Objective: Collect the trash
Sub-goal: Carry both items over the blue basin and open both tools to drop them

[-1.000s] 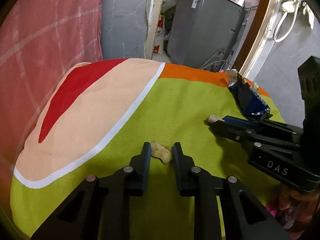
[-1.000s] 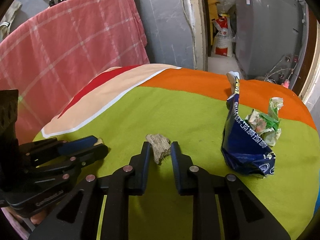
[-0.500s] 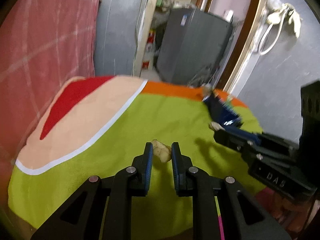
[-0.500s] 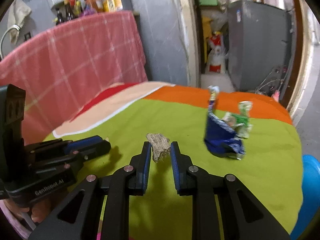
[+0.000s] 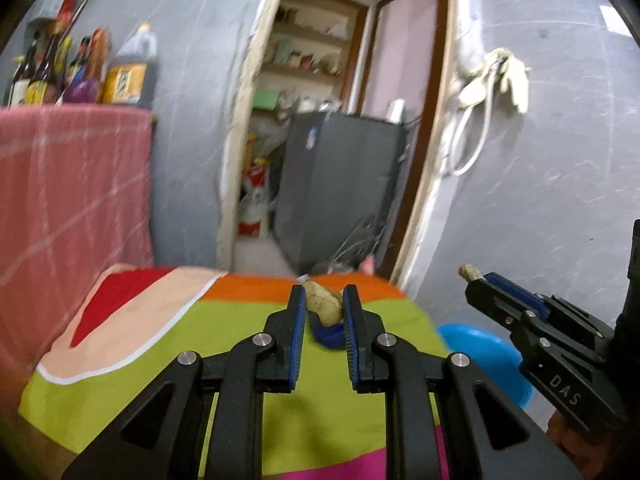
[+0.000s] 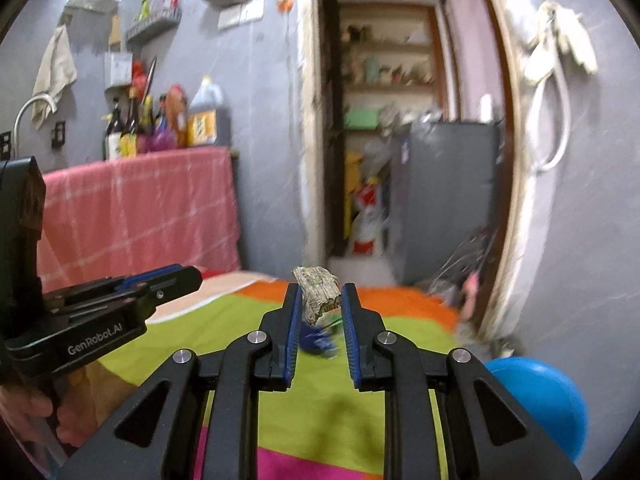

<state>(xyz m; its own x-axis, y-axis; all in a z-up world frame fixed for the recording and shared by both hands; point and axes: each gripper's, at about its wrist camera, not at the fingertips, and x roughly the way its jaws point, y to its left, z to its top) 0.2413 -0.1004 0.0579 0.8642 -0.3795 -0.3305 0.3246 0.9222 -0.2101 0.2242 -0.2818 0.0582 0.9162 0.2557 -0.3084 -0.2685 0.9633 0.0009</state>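
My left gripper [image 5: 323,304] is shut on a pale yellow peel scrap [image 5: 325,302] and holds it up above the table. My right gripper [image 6: 319,300] is shut on a grey-brown bark-like scrap [image 6: 317,290], also lifted; it shows in the left wrist view [image 5: 472,276] with the scrap [image 5: 465,271] at its tip. The blue snack bag [image 5: 330,334] lies on the table behind the left fingers and shows blurred in the right wrist view [image 6: 316,340]. The left gripper body [image 6: 120,300] is at the left of the right wrist view.
The table has a green, orange and red cloth [image 5: 160,344]. A blue round object [image 6: 536,396] sits low at the right, off the table. A pink cloth [image 5: 72,200] hangs at left with bottles [image 6: 160,124] above. A grey appliance [image 5: 336,192] stands in the doorway.
Both grippers have lifted and tilted up with their scraps still held. The table has dropped low in both views, and the blue object has come into sight at right.
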